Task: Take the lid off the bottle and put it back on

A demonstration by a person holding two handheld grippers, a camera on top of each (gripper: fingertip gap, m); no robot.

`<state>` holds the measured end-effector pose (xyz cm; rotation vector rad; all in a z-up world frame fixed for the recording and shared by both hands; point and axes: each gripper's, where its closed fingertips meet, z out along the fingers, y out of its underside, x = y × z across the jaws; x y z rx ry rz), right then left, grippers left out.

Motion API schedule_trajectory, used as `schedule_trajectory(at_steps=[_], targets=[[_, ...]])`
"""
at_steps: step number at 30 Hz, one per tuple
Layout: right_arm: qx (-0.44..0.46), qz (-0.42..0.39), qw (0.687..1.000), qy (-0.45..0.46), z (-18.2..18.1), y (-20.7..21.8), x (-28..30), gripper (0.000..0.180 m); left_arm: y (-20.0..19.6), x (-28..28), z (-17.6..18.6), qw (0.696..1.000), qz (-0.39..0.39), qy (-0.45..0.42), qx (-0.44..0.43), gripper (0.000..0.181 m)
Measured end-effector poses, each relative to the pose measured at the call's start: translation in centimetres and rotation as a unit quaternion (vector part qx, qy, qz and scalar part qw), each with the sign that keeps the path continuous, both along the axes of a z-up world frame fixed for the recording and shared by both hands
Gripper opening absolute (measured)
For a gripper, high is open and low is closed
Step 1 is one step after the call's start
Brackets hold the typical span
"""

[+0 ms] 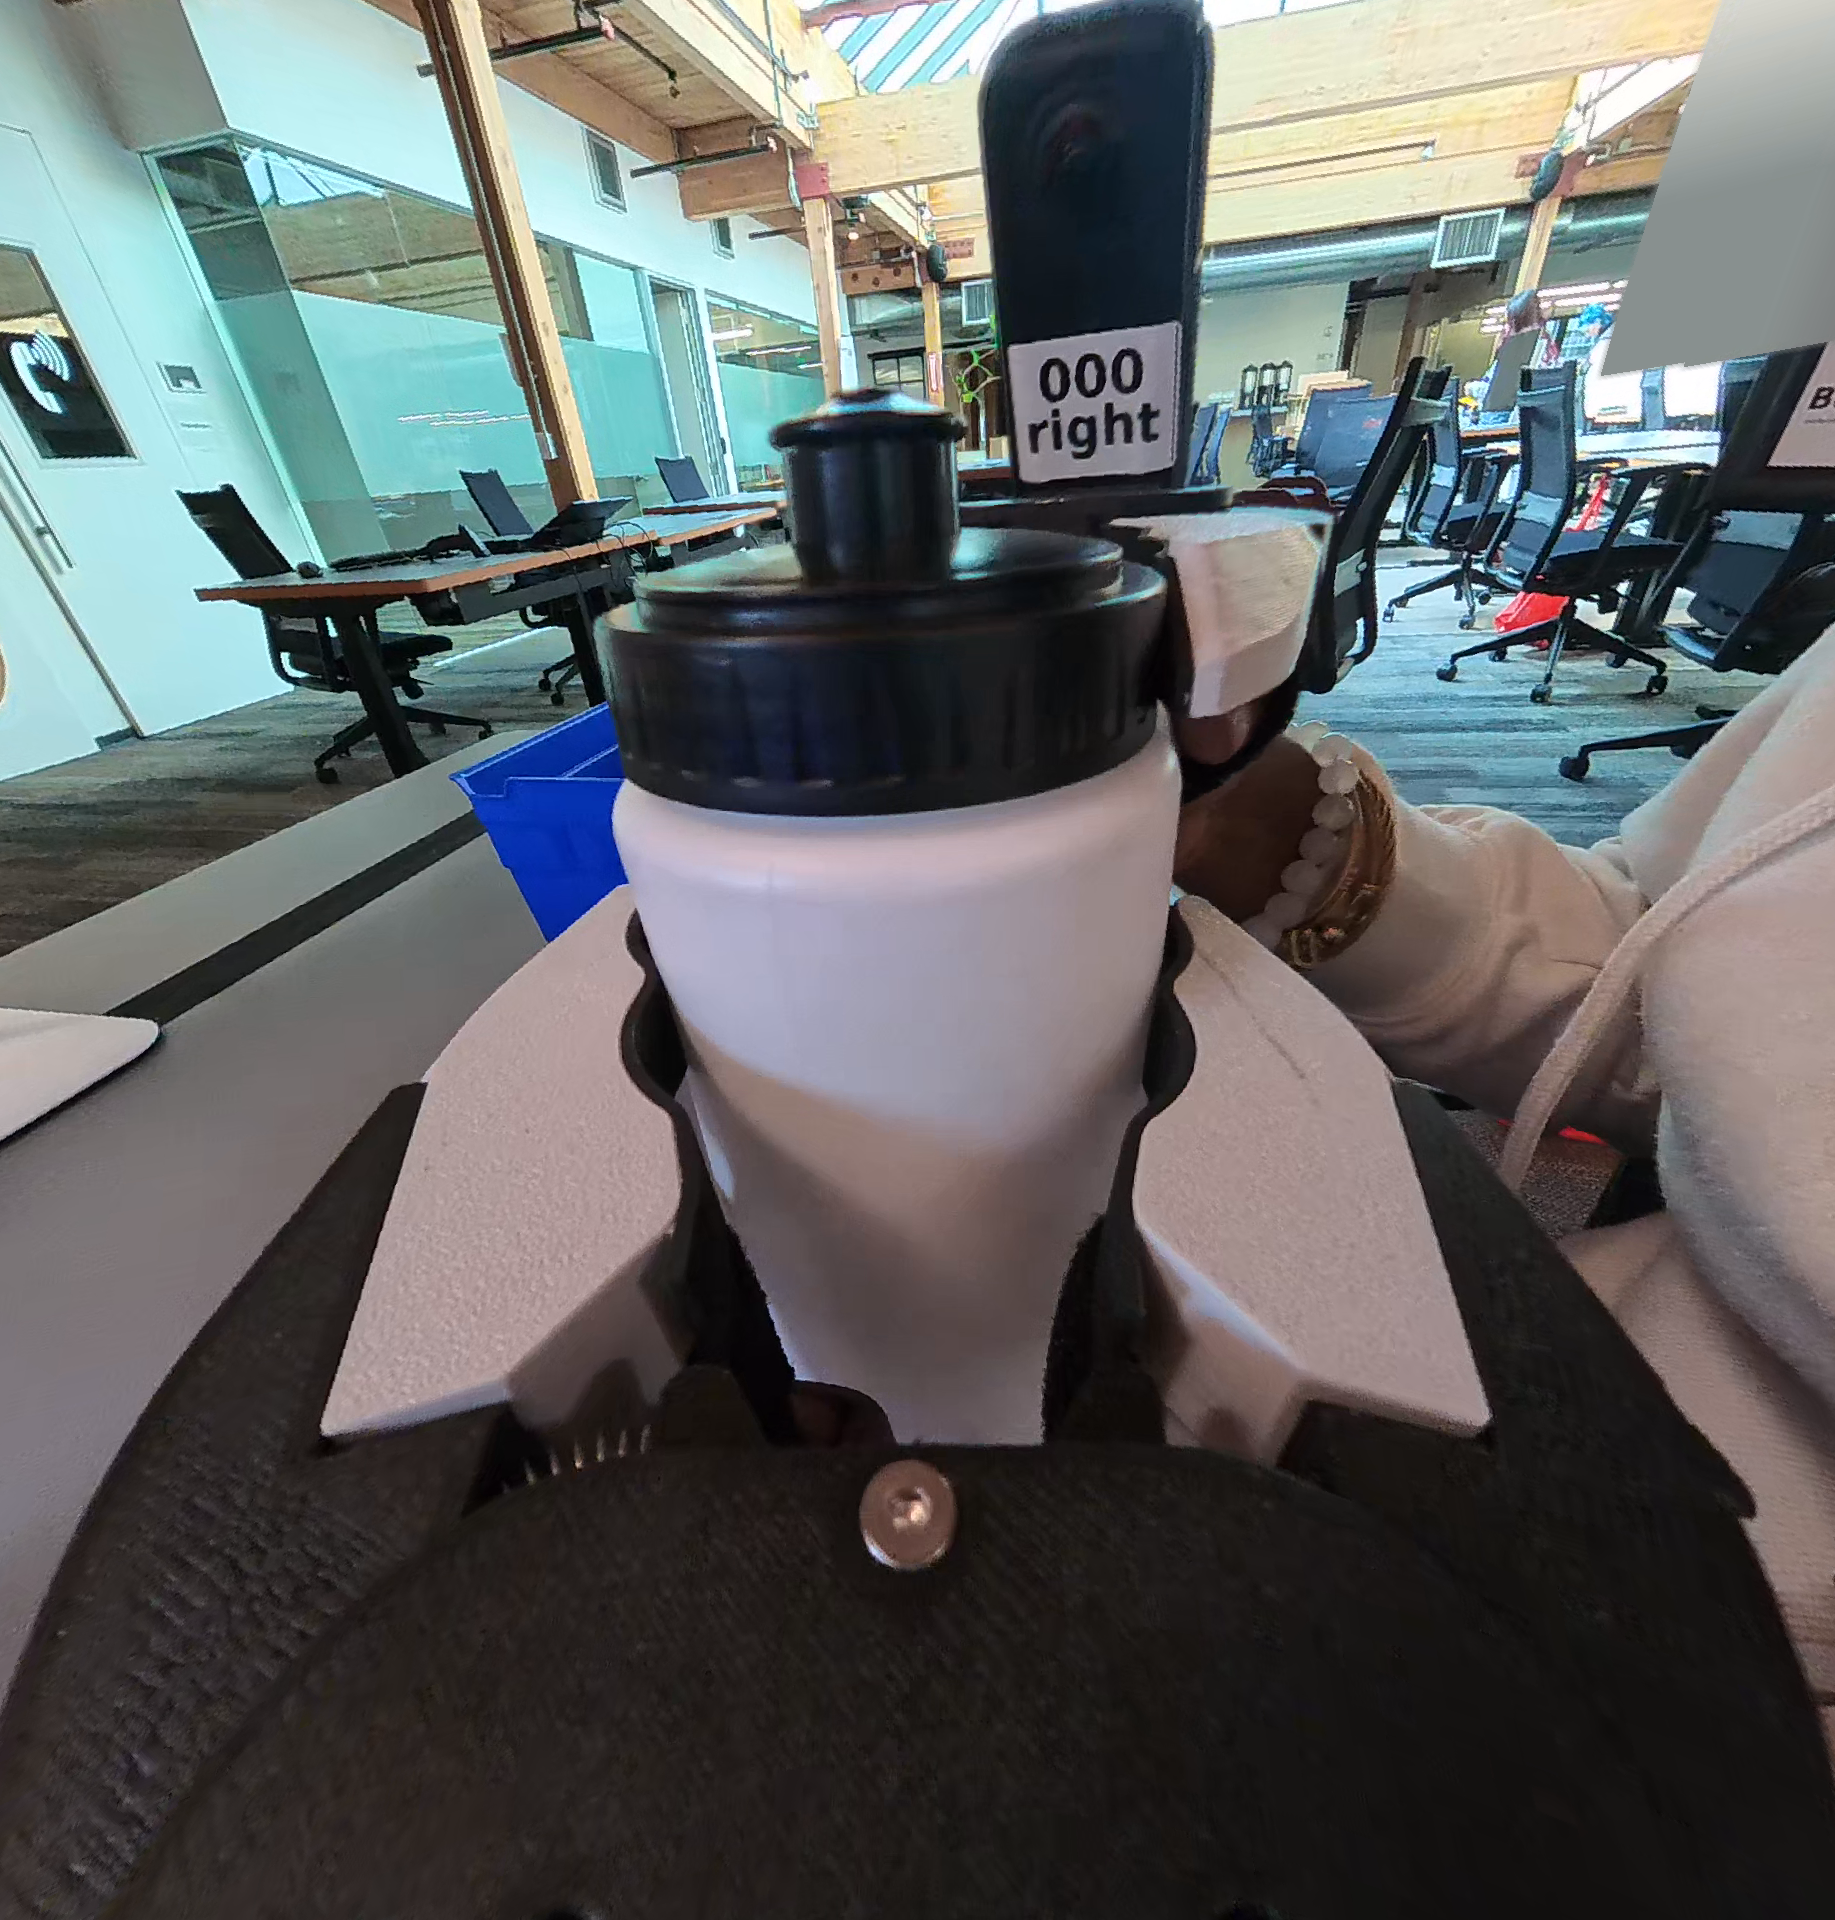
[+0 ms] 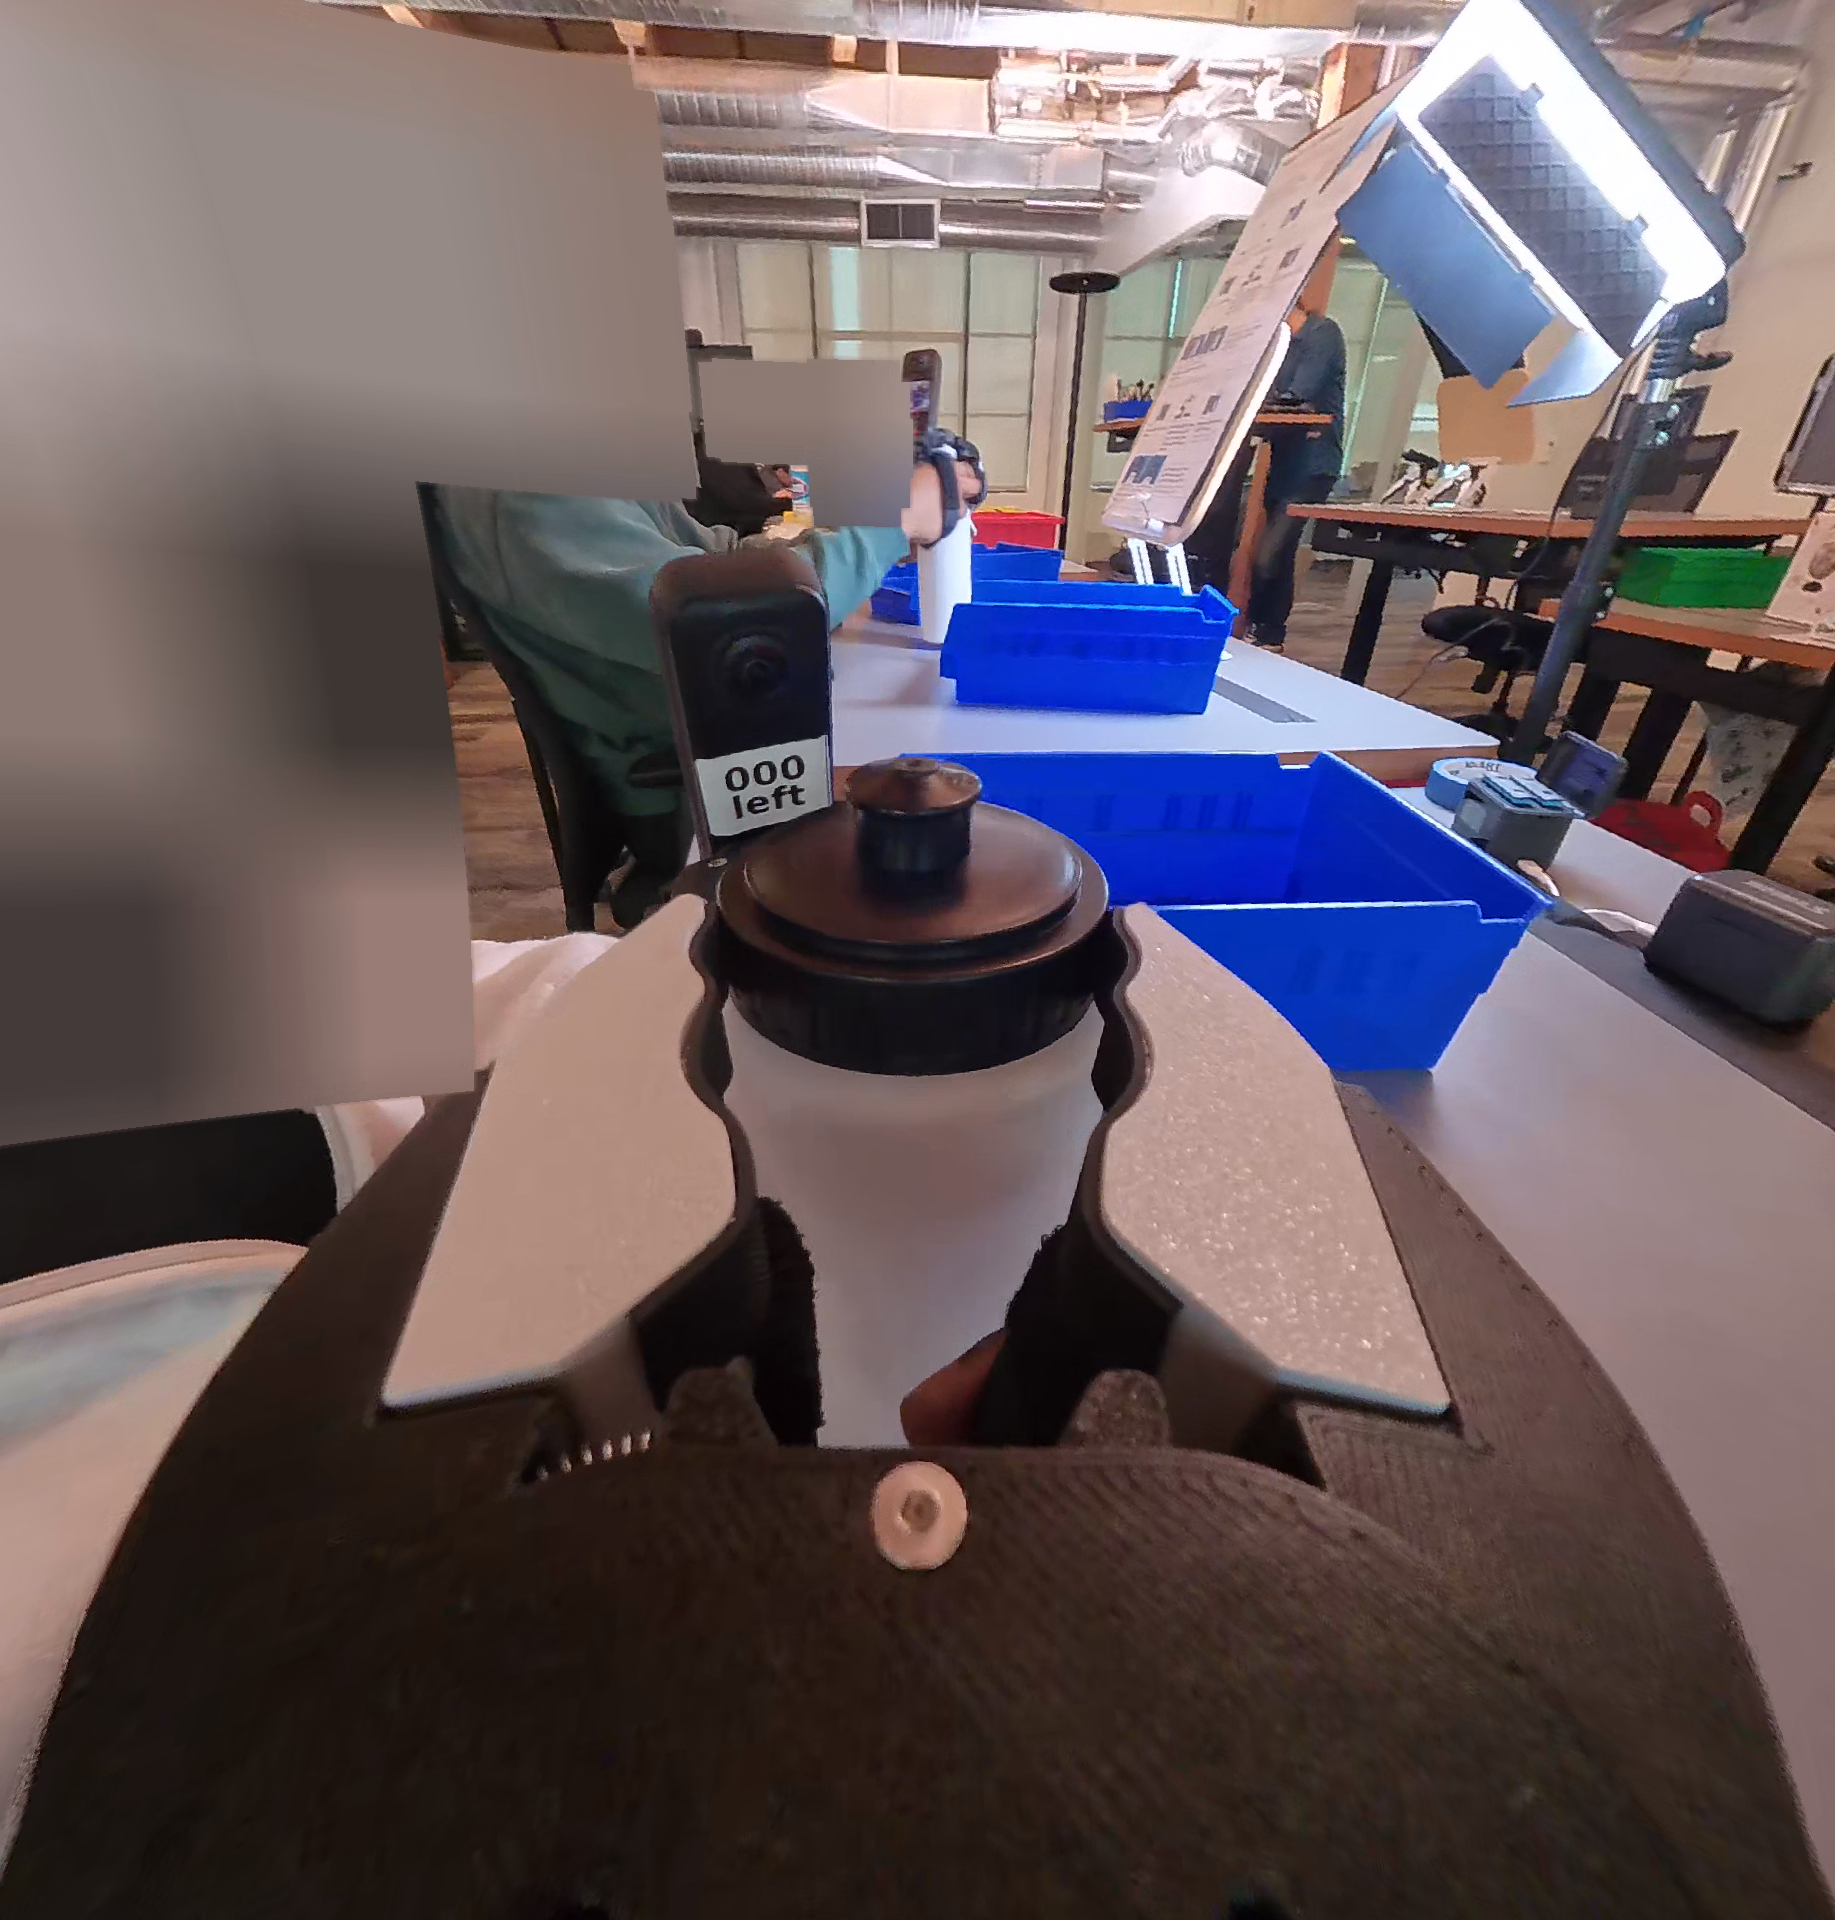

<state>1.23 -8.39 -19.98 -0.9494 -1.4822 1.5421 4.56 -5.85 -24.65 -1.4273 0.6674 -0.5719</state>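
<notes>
The white bottle [image 1: 892, 997] stands upright between the two grippers, with its black lid [image 1: 882, 665] seated on the neck and a round spout cap standing up from the lid's middle. The left gripper [image 1: 908, 997] is clamped on the bottle's white body, below the shoulder: its dark inner pads press against both sides of the body, and the lid sits well above them. The right gripper [image 2: 908, 966] comes from the opposite side and higher up; in the right wrist view its two pale fingers [image 2: 1235, 1164] reach to either side of the lid [image 2: 908, 956], with the dark pad tips against the ribbed rim, so it is closed on the lid while the bottle [image 2: 913, 1195] body runs down between the fingers' lower parts. In the left wrist view one finger of the right gripper [image 1: 1245, 613] shows at the lid's right edge. A blue bin [image 2: 1308, 904] rests on the grey table [image 2: 1619, 1195] just beyond the bottle.
</notes>
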Motion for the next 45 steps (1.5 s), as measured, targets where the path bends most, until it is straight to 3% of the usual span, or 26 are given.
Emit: schedule_trajectory(at_steps=[15, 18, 21, 25, 27, 30, 36, 41, 44, 45], targets=[[-0.042, 0.134, 0.989, 0.047, 0.3, -0.8, 0.8, 0.07, -0.9, 0.8, 0.0, 0.998, -0.064, 0.0, -0.009, 0.089], [-0.067, 0.07, 0.994, 0.057, 0.6, 0.3, 0.2, 0.069, -0.2, 0.0, 0.3, 0.999, -0.022, -0.025, -0.012, 0.089], [-0.087, -0.076, 0.989, 0.096, 1.9, 2.3, 0.4, 0.088, -0.1, -0.4, 0.3, 1.0, 0.017, -0.024, -0.001, 0.089], [-0.023, -0.169, 0.983, 0.072, 1.8, 0.6, 0.8, 0.092, 0.2, 0.1, 0.1, 0.999, 0.041, 0.006, 0.012, 0.09], [0.021, -0.203, 0.978, 0.04, 1.1, 0.4, 0.3, 0.091, 0.3, 0.1, 0.1, 0.999, 0.039, 0.004, 0.01, 0.089], [0.047, -0.215, 0.975, 0.02, 0.6, 0.6, -0.1, 0.072, 0.2, 0.1, 0.0, 0.999, 0.036, 0.005, 0.007, 0.089], [0.045, -0.101, 0.994, -0.008, 0.5, -0.1, 0.1, 0.072, -0.2, 0.4, 0.1, 1.0, 0.009, 0.003, 0.008, 0.089], [0.008, 0.026, 0.999, 0.023, 0.7, -0.3, 0.2, 0.072, -0.2, 0.3, 0.1, 1.0, 0.0, -0.005, 0.002, 0.089], [-0.032, 0.032, 0.999, 0.029, 0.5, -0.2, -0.1, 0.073, -0.2, 0.2, 0.1, 1.0, 0.0, -0.008, 0.002, 0.089], [-0.042, 0.006, 0.999, 0.029, 0.5, 0.0, -0.3, 0.084, -0.3, 0.3, 0.1, 1.0, 0.0, -0.006, 0.005, 0.089]])
